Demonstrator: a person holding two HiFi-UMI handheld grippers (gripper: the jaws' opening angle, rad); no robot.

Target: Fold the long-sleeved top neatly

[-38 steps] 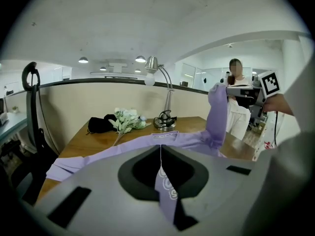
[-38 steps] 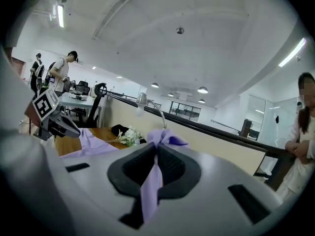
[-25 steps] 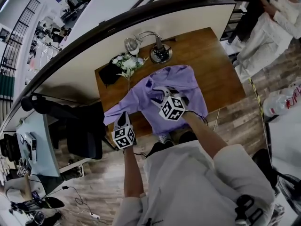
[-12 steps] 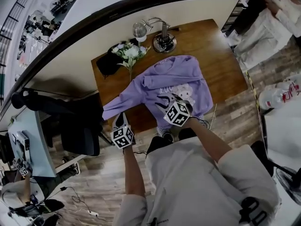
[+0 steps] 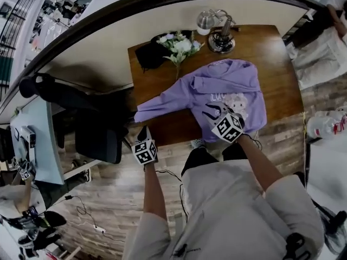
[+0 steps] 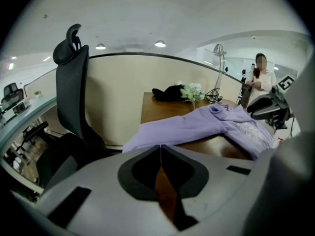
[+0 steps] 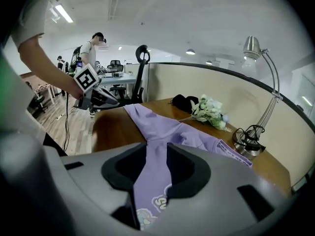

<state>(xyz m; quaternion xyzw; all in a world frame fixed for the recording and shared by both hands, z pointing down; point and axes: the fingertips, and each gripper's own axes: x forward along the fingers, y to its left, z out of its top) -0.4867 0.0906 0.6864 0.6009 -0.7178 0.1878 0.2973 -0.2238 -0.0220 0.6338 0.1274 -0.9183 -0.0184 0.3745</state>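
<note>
You are standing at the near edge of a wooden table [image 5: 271,53] with a lilac long-sleeved top [image 5: 227,83] lying on it, chest print facing up. The body of the top is lying toward the right half of the table. One sleeve [image 5: 162,106] is stretching away from the body, its long axis running leftward and toward you, with the cuff ending at the table's near left corner.

Your left gripper [image 5: 143,133] is hanging off the table, over the floor just short of that corner, and the cuff is lying just ahead of its tips. Its jaws are pressing together with nothing between them, so you are needing to part them before taking the cuff. Your left forearm is reaching forward and downward, with the gripper tilting down toward the table edge.

Your right gripper [image 5: 213,111] is hovering over the near part of the body, beside the print, well apart from the cuff. Its jaws have just been closing and are standing partway apart; lilac fabric is showing in the gap, but the pads are not visibly pinching it. Your right arm is extending forward with the gripper angling down.

The left hand is plainly the nearer one to the outstretched sleeve.
</note>
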